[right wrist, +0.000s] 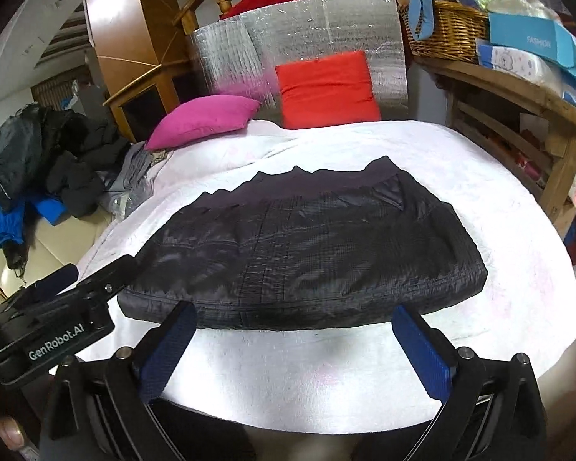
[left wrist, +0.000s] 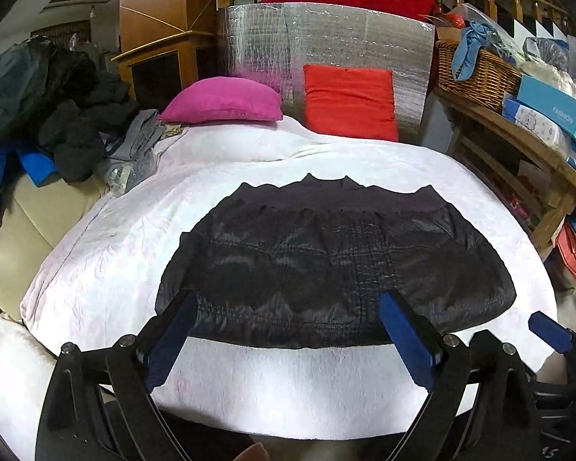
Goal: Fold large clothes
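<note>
A black quilted jacket (left wrist: 326, 261) lies folded into a wide block on the white bed cover (left wrist: 107, 261); it also shows in the right wrist view (right wrist: 311, 253). My left gripper (left wrist: 288, 303) is open and empty, with its blue fingertips (left wrist: 393, 307) just above the jacket's near edge. My right gripper (right wrist: 293, 315) is open and empty, its blue fingertips (right wrist: 405, 319) at the jacket's near edge. The right gripper's finger shows at the right edge of the left wrist view (left wrist: 549, 332). The left gripper's body shows at the left of the right wrist view (right wrist: 57, 307).
A pink pillow (left wrist: 222, 100) and a red cushion (left wrist: 349, 101) lie at the bed's head against a silver foil board (left wrist: 326, 34). A heap of dark clothes (left wrist: 50, 115) sits to the left. A wooden shelf (left wrist: 518, 134) with a wicker basket (left wrist: 480, 73) and boxes stands right.
</note>
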Action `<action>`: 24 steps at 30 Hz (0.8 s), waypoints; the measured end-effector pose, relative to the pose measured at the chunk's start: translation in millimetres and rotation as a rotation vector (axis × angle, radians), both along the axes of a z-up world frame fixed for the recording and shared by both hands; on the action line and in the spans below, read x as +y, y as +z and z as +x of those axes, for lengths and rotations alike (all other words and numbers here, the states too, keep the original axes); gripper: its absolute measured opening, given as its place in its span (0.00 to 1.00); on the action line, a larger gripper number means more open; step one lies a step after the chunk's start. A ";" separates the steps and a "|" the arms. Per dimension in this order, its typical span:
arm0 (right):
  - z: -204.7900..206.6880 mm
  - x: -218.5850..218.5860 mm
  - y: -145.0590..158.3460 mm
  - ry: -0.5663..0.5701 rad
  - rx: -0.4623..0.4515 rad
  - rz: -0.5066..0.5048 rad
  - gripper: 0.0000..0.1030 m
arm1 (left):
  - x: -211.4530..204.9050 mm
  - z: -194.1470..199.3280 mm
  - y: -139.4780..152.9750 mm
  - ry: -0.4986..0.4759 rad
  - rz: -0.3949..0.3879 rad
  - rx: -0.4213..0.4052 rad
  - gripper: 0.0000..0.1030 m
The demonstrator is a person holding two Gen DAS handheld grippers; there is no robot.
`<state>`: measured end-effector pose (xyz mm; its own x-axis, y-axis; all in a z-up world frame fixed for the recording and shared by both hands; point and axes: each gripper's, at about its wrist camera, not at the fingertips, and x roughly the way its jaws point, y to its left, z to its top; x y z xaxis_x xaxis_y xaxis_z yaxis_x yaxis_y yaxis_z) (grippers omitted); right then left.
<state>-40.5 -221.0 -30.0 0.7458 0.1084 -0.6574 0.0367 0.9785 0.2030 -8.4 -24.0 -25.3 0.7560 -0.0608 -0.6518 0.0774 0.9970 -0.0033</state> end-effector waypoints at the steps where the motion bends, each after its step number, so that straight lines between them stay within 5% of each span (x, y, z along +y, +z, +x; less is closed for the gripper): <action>1: 0.5 1.2 -1.8 -0.002 0.011 -0.004 1.00 | -0.1 -1.1 0.6 0.004 0.006 -0.002 0.93; 24: -0.8 -18.2 2.0 -0.097 -0.008 -0.041 1.00 | -3.3 -3.8 3.8 0.031 0.054 -0.020 0.93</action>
<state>-41.3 -239.3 -28.0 0.7567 0.0085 -0.6537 0.1299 0.9780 0.1630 -12.2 -27.2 -21.5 0.7698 -0.0023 -0.6383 0.0459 0.9976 0.0518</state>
